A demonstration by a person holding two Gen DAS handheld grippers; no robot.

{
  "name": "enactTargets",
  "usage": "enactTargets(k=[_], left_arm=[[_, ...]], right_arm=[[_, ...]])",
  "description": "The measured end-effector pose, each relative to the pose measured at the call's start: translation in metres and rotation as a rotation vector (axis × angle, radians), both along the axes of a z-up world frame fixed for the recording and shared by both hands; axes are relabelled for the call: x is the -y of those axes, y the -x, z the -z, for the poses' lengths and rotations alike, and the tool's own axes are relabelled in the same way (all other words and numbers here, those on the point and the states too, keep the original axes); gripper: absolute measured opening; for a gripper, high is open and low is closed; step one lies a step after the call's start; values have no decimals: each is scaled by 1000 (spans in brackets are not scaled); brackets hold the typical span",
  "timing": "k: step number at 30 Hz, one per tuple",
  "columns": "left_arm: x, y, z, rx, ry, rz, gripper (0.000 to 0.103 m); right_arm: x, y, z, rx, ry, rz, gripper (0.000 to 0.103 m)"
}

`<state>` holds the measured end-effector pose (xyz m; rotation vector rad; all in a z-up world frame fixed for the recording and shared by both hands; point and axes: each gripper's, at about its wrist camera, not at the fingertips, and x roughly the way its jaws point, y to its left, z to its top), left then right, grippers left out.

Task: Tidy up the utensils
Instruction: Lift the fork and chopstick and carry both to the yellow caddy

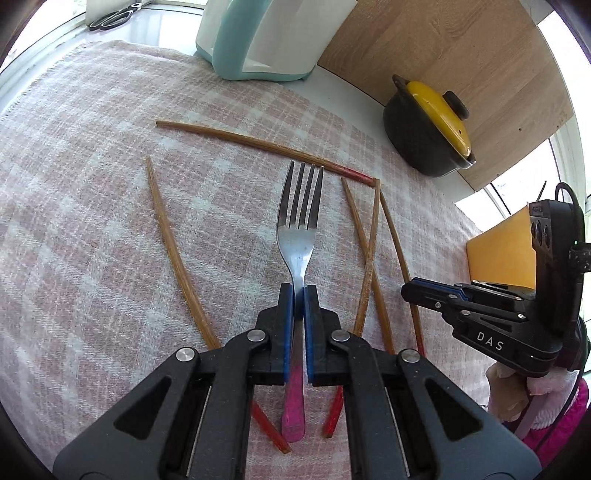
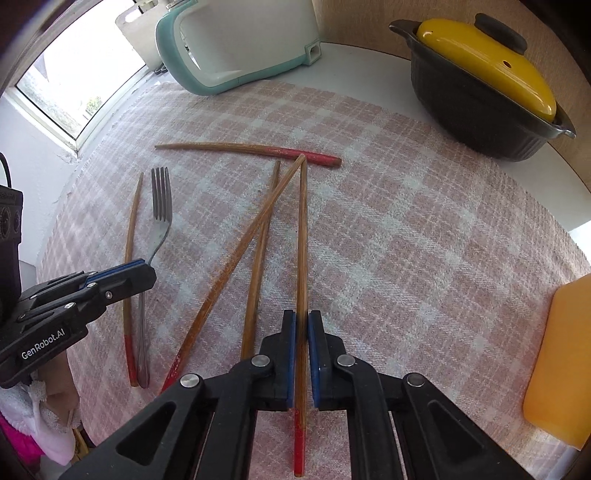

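Observation:
A steel fork (image 1: 300,218) with a pink handle lies on the pink checked cloth (image 1: 92,184), tines pointing away. My left gripper (image 1: 299,295) is shut on the fork's neck; it also shows in the right wrist view (image 2: 142,267), with the fork (image 2: 161,206) ahead of it. Several wooden chopsticks with red ends lie around it. My right gripper (image 2: 302,321) is shut on one chopstick (image 2: 303,236) that points straight away; it shows from the side in the left wrist view (image 1: 408,290). Two more chopsticks (image 2: 258,236) cross just left of it. One chopstick (image 2: 251,149) lies crosswise beyond.
A black pot with a yellow lid (image 2: 484,77) stands at the back right. A white and teal appliance (image 2: 236,44) stands at the back. An orange block (image 2: 561,354) lies at the right edge. Scissors (image 1: 112,18) lie far left on the sill.

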<state>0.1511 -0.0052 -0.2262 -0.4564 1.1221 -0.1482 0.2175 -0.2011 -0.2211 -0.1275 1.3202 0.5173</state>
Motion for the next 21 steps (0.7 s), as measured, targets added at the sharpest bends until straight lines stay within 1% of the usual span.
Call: enactTargets(k=[2,4,6,10,11,14,19,21], left_arm=[[-3,1,0,29,-4,-1,3],[-3,2,1,46,17,-7,3],[0,2,0,65,22,-15,3],[-1,7,-7,108,15,-18,3],[4,6,-8,119,17,-10,3],[1,11,-14,140,19,4,3],[6,10,-23,170,32,12,3],[10,10,-29,187,23,25,3]], right_arm=[[11,2,0,28,-20,37,4],[18,5,-1,48,-42,80,4],[26,8,-5,63,-68,104,4],[31,13,-15,112,-82,120,4],[30,14,-17,126,-83,120,4],[28,18,-23,161,-92,126,4],[28,22,-28,204,-93,143,4],[30,24,-32,214,-97,151,4]])
